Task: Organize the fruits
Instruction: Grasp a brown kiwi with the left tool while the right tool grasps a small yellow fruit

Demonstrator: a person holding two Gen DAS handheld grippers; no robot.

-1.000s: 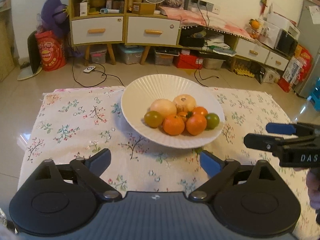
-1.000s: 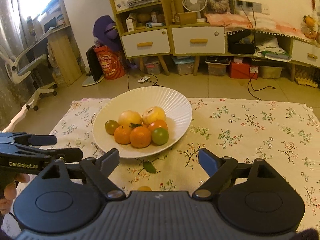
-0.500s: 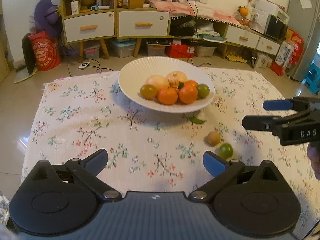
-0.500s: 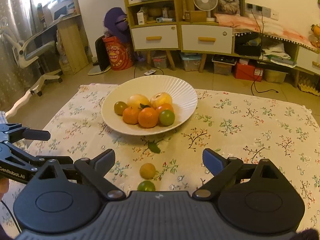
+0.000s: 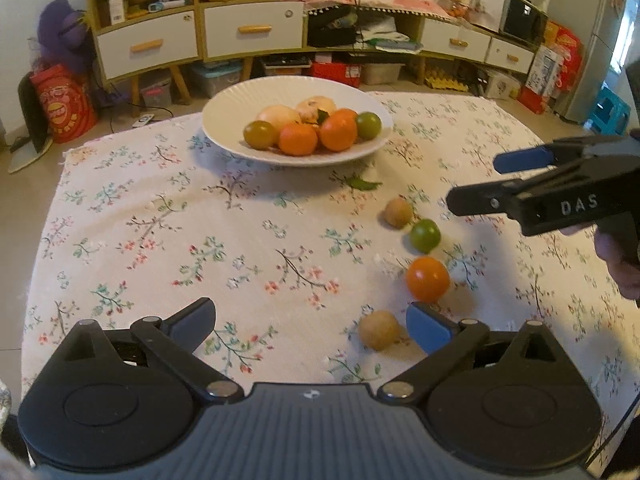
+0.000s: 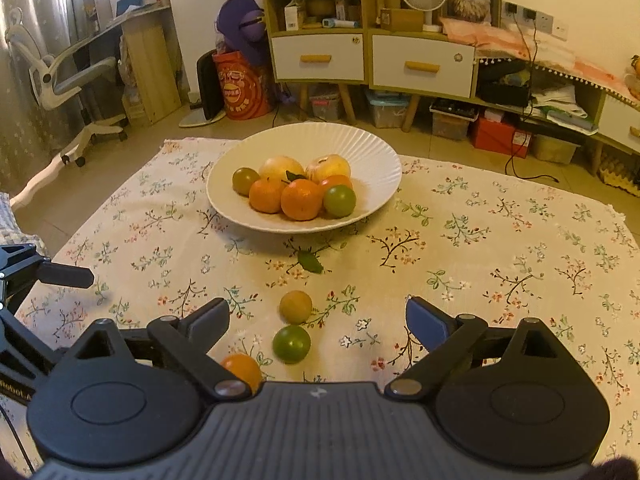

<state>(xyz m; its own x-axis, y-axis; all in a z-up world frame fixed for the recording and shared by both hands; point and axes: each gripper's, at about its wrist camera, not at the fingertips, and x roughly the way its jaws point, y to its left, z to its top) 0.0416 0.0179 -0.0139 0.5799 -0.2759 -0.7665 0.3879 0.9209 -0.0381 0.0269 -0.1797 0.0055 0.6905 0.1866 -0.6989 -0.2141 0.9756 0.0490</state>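
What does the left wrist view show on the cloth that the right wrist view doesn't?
Left wrist only: a second brown fruit beside the left claw, and the whole loose orange.

Right wrist only: no extra fruit; that orange is half hidden behind the right claw.

Both: the white bowl of fruit, the fallen leaf, the far brown fruit, the loose green fruit, and both claws open and empty.

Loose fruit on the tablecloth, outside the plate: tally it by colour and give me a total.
Brownish-yellow: 2, one far, one near
Green: 1
Orange: 1
Total: 4 on the tablecloth, outside the plate.
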